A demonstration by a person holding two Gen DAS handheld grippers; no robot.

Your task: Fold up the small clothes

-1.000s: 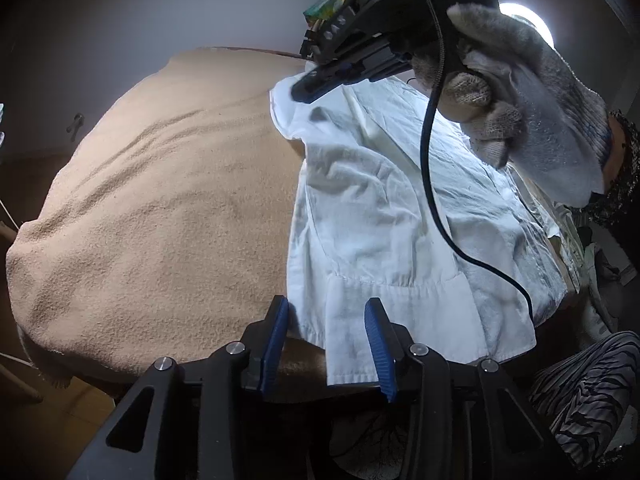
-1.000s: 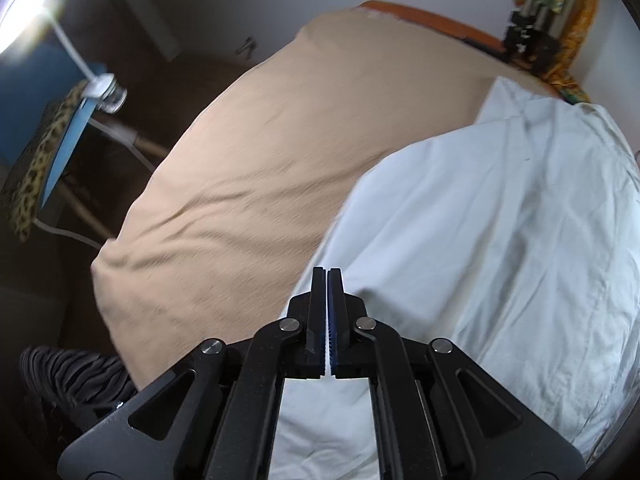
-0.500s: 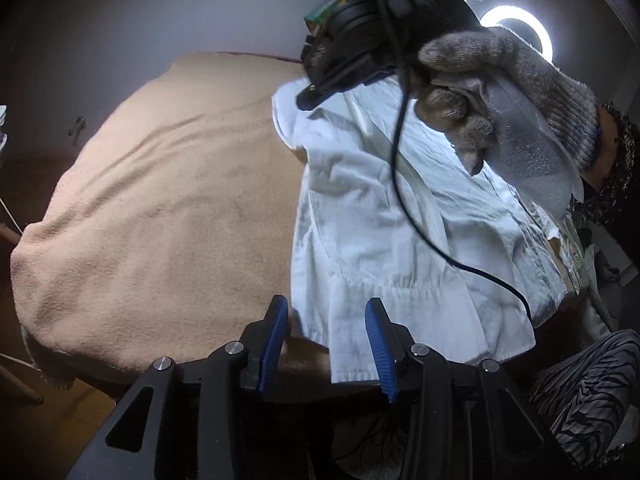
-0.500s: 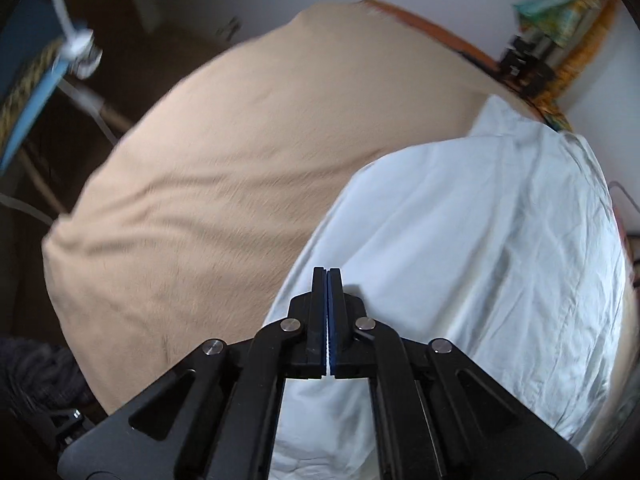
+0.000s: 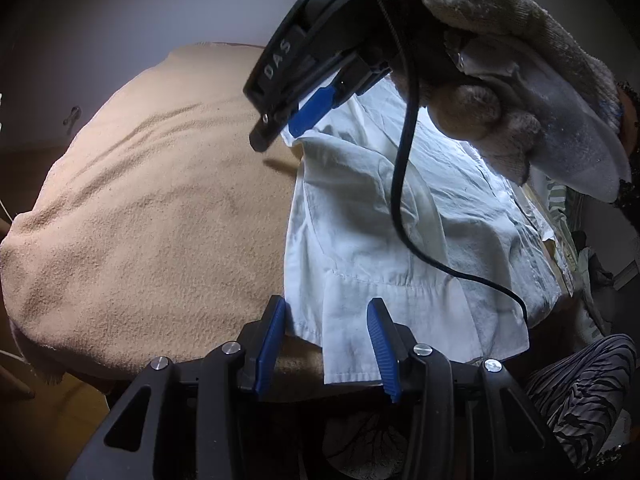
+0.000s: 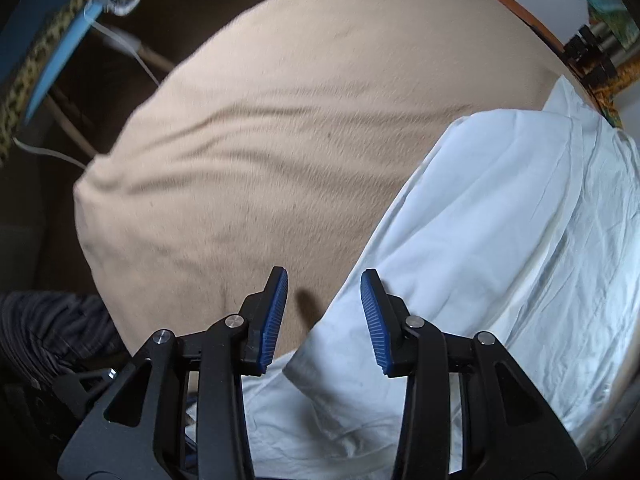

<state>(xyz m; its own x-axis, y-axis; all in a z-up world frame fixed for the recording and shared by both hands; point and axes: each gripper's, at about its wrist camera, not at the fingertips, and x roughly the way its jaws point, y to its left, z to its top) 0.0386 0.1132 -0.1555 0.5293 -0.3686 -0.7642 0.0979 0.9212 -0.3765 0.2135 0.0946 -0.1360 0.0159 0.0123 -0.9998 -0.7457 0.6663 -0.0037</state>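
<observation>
Garment: a white shirt (image 5: 372, 224) lies spread on the right part of a beige towel (image 5: 160, 220), wrinkled, with its left edge folded in a straight line down the towel's middle.
Shirt, near end: a cuffed sleeve end (image 5: 348, 344) hangs over the near edge of the towel, seen in the left wrist view.
Surface: the towel covers a desk whose orange-brown rim (image 6: 520, 12) shows at the far side in the right wrist view.
Left hand-held gripper (image 5: 326, 344): its 2 blue pads stand apart, 1 on each side of the hanging sleeve end; the cloth lies between them, and the pads do not press on it.
Right hand-held gripper (image 6: 324, 316): pointing down at the shirt's left edge, its jaws have just been opening and now stand apart; the shirt's folded edge runs beneath the gap, with the left pad over bare towel and the right pad over white cloth. No cloth is pinched.
Right hand-held gripper, from the left wrist view (image 5: 288, 120): it hovers just above the far corner of the shirt, casting a small shadow on the towel.
Right hand (image 5: 520, 92): in a grey knit glove, wrapped around the gripper's handle; a black cable (image 5: 400, 184) hangs from it across the shirt.
Surroundings: zebra-striped fabric (image 5: 576, 392) at the lower right of the left wrist view; a blue panel with a leopard-print edge (image 6: 44, 60) at the upper left of the right wrist view.
</observation>
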